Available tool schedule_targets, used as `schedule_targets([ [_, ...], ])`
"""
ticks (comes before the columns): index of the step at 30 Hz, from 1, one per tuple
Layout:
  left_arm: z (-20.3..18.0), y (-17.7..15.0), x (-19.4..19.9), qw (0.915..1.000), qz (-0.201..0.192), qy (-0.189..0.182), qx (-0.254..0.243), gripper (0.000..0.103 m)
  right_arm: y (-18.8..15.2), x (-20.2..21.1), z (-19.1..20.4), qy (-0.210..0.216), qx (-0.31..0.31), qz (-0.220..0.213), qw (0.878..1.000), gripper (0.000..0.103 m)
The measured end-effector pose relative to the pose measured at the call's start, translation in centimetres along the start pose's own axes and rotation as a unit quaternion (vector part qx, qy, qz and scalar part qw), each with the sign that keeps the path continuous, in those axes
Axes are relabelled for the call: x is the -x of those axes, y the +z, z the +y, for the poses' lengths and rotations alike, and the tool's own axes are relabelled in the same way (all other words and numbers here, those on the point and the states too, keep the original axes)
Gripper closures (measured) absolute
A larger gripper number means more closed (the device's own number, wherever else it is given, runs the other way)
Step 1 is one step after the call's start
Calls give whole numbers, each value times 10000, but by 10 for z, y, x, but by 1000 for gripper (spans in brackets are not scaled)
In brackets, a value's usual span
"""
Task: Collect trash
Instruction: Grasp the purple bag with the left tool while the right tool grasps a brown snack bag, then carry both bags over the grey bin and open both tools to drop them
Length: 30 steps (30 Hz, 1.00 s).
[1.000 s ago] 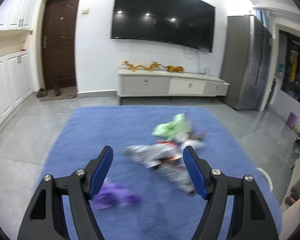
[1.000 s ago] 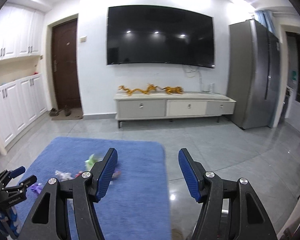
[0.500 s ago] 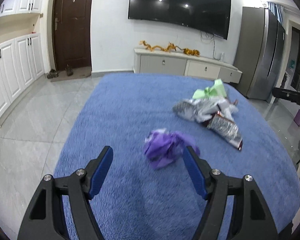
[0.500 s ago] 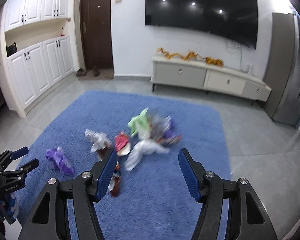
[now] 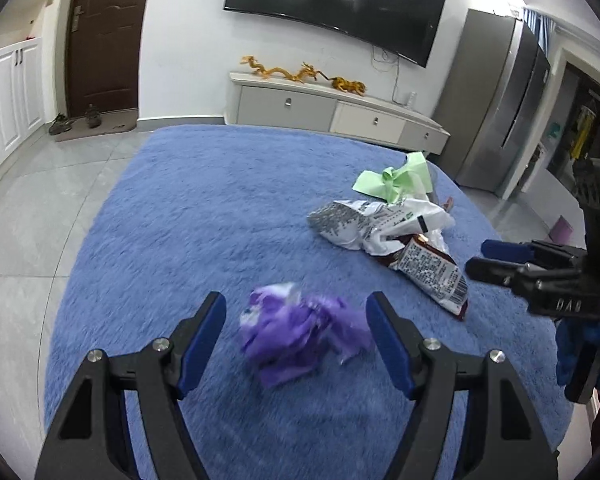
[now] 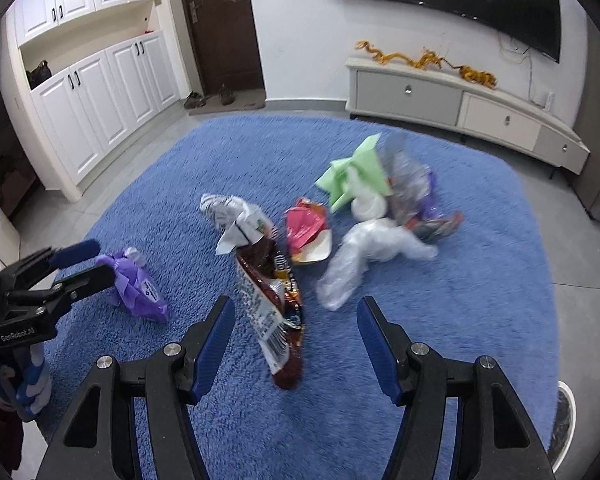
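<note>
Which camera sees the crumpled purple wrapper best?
The left wrist view. The purple wrapper sits close and large right between the open left tool, though a bit blurred. In the right wrist view the same wrapper is smaller, off to the left on the blue rug, partly behind the left tool's tips.

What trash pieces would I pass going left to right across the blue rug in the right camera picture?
Purple wrapper → brown snack bag → red wrapper → clear plastic bag

left hand-held gripper (image 5: 296, 334): jaws wide | right hand-held gripper (image 6: 296, 336): jaws wide
</note>
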<state>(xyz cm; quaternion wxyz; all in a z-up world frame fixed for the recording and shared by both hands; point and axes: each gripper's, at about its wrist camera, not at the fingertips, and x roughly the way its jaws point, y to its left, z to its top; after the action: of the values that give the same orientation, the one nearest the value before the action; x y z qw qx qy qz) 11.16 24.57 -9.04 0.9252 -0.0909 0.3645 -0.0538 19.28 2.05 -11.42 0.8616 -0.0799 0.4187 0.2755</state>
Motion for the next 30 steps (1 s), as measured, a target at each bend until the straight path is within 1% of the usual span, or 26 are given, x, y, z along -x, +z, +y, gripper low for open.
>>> schedule_targets([
  [4,-6,0,-22,9996,271,38,-8,32,-1,-16,4,166,40,155,9997,42],
  [5,-6,-2,-28,9993,376,50,33,32,-1,-19,4,172,46,179,9997,44],
  [6,-5,-3,-31,9991,419,41,83,32,-2,-22,4,184,45,200,9996,49],
  [7,-2,-3,-32,9989,443,27,139,32,-2,-25,4,206,31,220,9995,52],
  [9,1,-2,-33,9985,486,11,255,33,-2,-30,2,253,-5,242,9994,64],
  [10,4,-2,-33,9982,496,15,325,34,-3,-32,1,282,-12,252,9993,69],
  [11,5,-2,-34,9980,506,-14,380,42,-4,-33,2,347,-20,252,9991,78],
  [12,7,-3,-33,9976,529,-61,444,43,-4,-33,3,421,-27,242,9988,85],
  [14,8,-5,-30,9972,501,-86,545,49,-8,-30,6,492,9,230,9985,88],
  [17,10,-10,-23,9965,459,-168,678,53,-17,-20,12,607,93,199,9979,92],
  [22,2,-19,-6,9967,352,-171,709,56,-36,4,8,689,-25,103,9976,93],
  [30,-20,-28,21,9982,226,-145,539,56,-55,50,-14,521,-318,-239,9978,94],
])
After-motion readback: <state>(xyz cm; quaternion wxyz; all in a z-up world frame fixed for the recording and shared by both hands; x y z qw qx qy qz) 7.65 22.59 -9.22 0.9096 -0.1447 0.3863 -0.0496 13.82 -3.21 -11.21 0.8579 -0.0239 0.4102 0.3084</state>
